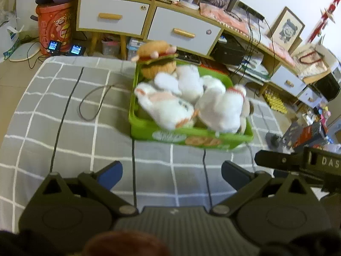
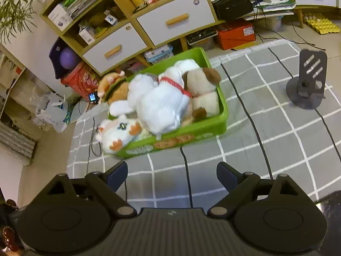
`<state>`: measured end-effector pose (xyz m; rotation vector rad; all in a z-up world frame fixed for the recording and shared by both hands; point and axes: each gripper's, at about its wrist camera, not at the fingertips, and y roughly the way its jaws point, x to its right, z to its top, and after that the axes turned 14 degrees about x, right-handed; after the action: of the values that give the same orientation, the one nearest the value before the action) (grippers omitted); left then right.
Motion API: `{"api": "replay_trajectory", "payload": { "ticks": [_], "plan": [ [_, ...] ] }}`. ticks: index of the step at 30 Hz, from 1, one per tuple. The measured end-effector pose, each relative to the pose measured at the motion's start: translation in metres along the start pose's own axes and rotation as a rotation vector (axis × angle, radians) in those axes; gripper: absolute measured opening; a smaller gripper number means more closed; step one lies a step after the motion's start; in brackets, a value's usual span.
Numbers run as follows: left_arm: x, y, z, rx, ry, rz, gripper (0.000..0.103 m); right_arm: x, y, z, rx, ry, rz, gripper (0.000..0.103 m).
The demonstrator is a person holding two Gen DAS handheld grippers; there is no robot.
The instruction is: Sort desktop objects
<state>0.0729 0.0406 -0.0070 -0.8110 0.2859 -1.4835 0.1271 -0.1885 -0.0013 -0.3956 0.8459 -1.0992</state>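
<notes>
Plush toys fill the green plastic bin (image 2: pixel 215 125), which sits on the grey cloth with a white grid (image 1: pixel 64 106) ahead of both my grippers, near the far edge of the cloth. Behind it runs the long wooden shelf unit with white drawers (image 1: pixel 110 17), the biggest thing around; a red snack tub (image 1: pixel 55 27) stands on the floor beside it. On the cloth, well to the right of the bin in my right view, stands a dark metal stand on a round base (image 2: pixel 307 85). Thin black cables (image 2: pixel 247 111) lie across the cloth between me and the bin, and one loops just left of it.

Inside the bin, the big white plush dog with a red collar (image 2: pixel 164 104) lies on top, a brown-eared white plush (image 2: pixel 204 83) is packed at its right, a white and orange cat plush (image 2: pixel 117 132) hangs over the near left corner, and a burger-shaped plush (image 1: pixel 157 57) leans at the far end.

My left gripper (image 1: pixel 171 170) stands wide with nothing in it; my right gripper (image 2: pixel 171 177) is wide too, empty, short of the bin
</notes>
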Motion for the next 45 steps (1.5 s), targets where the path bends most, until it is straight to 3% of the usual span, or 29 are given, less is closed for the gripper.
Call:
{"api": "replay_trajectory", "payload": {
  "ticks": [4, 8, 19, 30, 45],
  "plan": [
    [0.006, 0.001, -0.009, -0.029, 0.051, 0.033, 0.102, 0.002, -0.002, -0.005, -0.014, -0.027, -0.024, 0.091],
    [0.005, 0.002, -0.015, -0.045, 0.050, 0.071, 0.102, 0.003, -0.011, -0.003, 0.027, -0.061, -0.043, 0.091],
    [0.012, 0.002, -0.021, -0.067, 0.067, 0.167, 0.102, 0.010, -0.016, -0.006, 0.035, -0.086, -0.089, 0.091],
    [0.027, -0.009, -0.023, -0.016, 0.098, 0.206, 0.102, -0.003, -0.030, -0.011, 0.095, -0.158, -0.103, 0.096],
    [0.032, -0.009, -0.028, -0.015, 0.133, 0.236, 0.102, -0.010, -0.022, -0.016, 0.075, -0.190, -0.110, 0.096]
  ]
}}
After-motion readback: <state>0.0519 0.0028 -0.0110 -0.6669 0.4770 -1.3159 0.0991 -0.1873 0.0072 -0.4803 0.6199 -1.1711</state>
